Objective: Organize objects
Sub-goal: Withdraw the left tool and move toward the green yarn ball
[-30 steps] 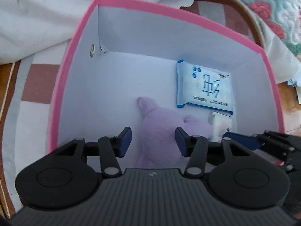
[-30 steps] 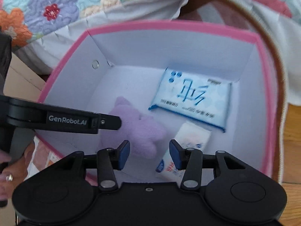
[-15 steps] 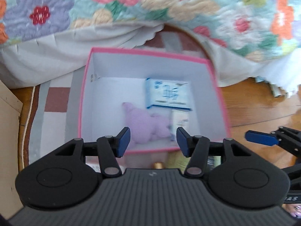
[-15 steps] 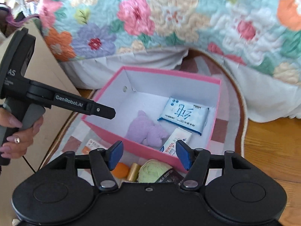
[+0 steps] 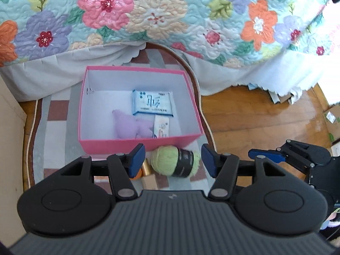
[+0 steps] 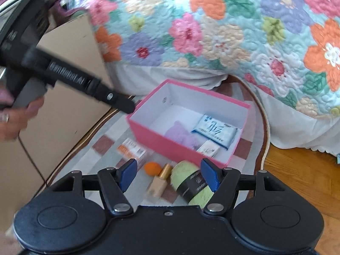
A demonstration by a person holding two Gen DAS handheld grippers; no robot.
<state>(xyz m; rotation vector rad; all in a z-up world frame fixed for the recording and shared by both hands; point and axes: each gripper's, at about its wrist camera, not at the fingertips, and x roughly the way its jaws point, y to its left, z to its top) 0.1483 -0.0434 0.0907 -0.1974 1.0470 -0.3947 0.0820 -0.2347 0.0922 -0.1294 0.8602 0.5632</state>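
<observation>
A pink box (image 5: 138, 144) (image 6: 161, 142) on a checked rug holds a purple plush toy (image 5: 129, 126) (image 6: 178, 135), a blue wipes pack (image 5: 152, 103) (image 6: 214, 131) and a small white packet (image 5: 161, 128) (image 6: 209, 149). In front of the box lie a green yarn ball with a black band (image 5: 174, 163) (image 6: 191, 180), a gold-capped bottle (image 6: 160, 180), an orange ball (image 6: 152, 168) and an orange-white carton (image 6: 132, 149). My left gripper (image 5: 173, 159) is open and empty, high above the yarn. My right gripper (image 6: 167, 175) is open and empty, above the loose items.
A flowered quilt (image 5: 170, 17) hangs behind the box. A cardboard box (image 6: 63, 89) stands left of the rug (image 5: 55, 131). Wooden floor (image 5: 255, 114) with scattered cartons lies to the right. The right gripper shows in the left wrist view (image 5: 265, 154); the left gripper crosses the right wrist view (image 6: 119, 102).
Both grippers have pulled up and back out of the pink box, both empty. The loose items in front of the box have come into view.
</observation>
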